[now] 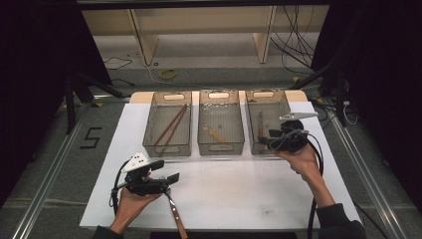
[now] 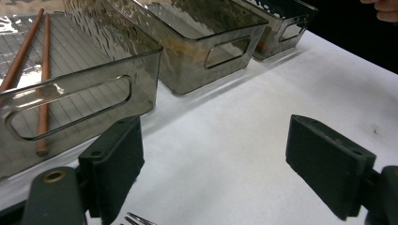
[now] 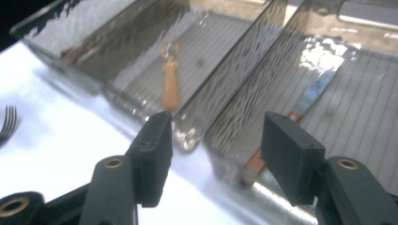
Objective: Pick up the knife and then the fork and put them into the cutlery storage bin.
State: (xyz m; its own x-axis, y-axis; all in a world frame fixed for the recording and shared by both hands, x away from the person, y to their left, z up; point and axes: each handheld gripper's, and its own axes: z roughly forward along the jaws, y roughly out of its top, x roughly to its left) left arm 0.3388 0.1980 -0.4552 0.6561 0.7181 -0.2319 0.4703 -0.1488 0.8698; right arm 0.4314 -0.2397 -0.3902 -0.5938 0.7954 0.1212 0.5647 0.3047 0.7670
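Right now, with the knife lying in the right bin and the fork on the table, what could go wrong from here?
1. The right gripper sits open close over the right bin; pulling back low, it could catch the rim and shift the bin.
2. The fork lies just below the open left gripper, its handle past the table edge; a clumsy pinch could knock it off.

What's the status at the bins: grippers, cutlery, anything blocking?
Left gripper open, over the fork on the table. Right gripper open, empty, at the right bin; knife lies inside. Nothing in the way.
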